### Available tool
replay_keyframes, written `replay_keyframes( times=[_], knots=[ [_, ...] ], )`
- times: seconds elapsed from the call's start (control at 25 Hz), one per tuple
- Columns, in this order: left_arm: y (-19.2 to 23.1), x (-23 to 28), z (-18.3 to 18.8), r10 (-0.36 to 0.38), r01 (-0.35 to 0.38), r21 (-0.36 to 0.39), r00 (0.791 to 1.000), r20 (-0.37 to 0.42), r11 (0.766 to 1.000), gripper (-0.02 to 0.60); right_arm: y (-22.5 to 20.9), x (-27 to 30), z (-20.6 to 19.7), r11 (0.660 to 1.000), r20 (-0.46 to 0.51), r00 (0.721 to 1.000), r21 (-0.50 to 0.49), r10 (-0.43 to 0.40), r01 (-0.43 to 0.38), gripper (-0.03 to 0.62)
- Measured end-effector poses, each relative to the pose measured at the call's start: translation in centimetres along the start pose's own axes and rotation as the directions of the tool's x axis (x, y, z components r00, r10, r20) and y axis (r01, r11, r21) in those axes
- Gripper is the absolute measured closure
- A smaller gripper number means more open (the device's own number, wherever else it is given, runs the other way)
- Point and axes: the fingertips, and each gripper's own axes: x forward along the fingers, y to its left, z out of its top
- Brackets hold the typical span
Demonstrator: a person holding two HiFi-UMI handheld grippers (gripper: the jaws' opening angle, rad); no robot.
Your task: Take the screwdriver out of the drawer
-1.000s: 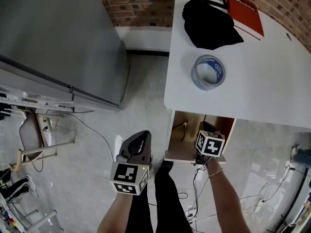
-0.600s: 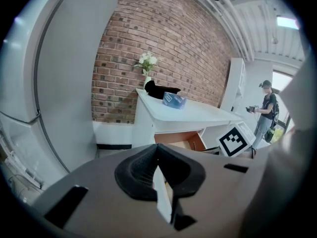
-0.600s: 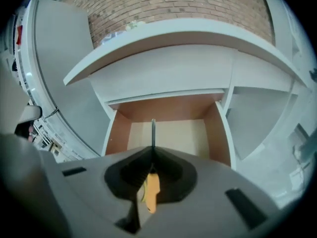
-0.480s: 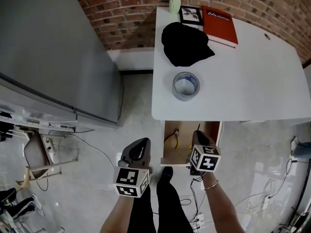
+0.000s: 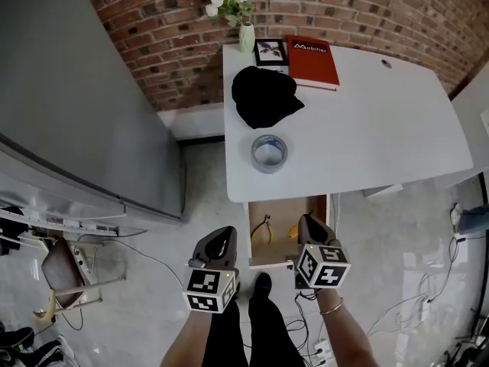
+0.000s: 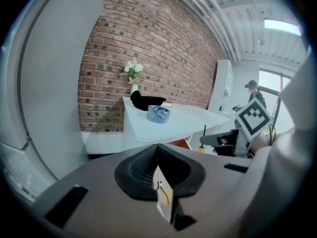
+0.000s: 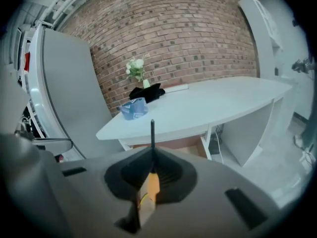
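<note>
Your right tool [image 7: 151, 155] is clamped on the screwdriver [image 7: 152, 182]: orange handle between the jaws, dark shaft poking out past them. In the head view it sits low in the frame, over the open drawer [image 5: 286, 216]. Your left tool [image 5: 220, 239], bottom centre-left, has its jaws together.

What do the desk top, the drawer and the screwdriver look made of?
Desk top: smooth, uniform white, probably laminate or painted board.
Drawer: light wood or plywood, tan and unpainted inside.
Screwdriver: thin dark shaft, likely metal; orange handle, probably plastic.
</note>
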Motion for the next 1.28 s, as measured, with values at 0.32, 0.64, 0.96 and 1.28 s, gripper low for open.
replay_keyframes(
  times=[0.32,0.64,0.96,1.28],
  knots=[
    [-1.2,-1.4,2.6,-0.065,0.064,0.046,0.998,0.018,0.997,0.589,2.3,-5.9,5.5,1.0,0.133,0.991,0.02,0.005,-0.008,0.579],
    [-2.1,-2.8,5.1,-0.135,0.13,0.103,0.99,0.04,0.986,0.589,5.0,-12.2,9.1,1.0,0.261,0.965,0.014,-0.017,0.013,0.579],
    [-2.8,-4.1,6.8,-0.194,0.185,0.152,0.98,0.052,0.971,0.589,6.9,-17.5,11.3,0.999,0.361,0.931,0.012,-0.052,0.052,0.579],
    [-3.1,-5.6,8.2,-0.232,0.216,0.184,0.97,0.068,0.959,0.589,8.1,-20.6,12.0,0.996,0.416,0.905,0.007,-0.084,0.088,0.58]
  ],
)
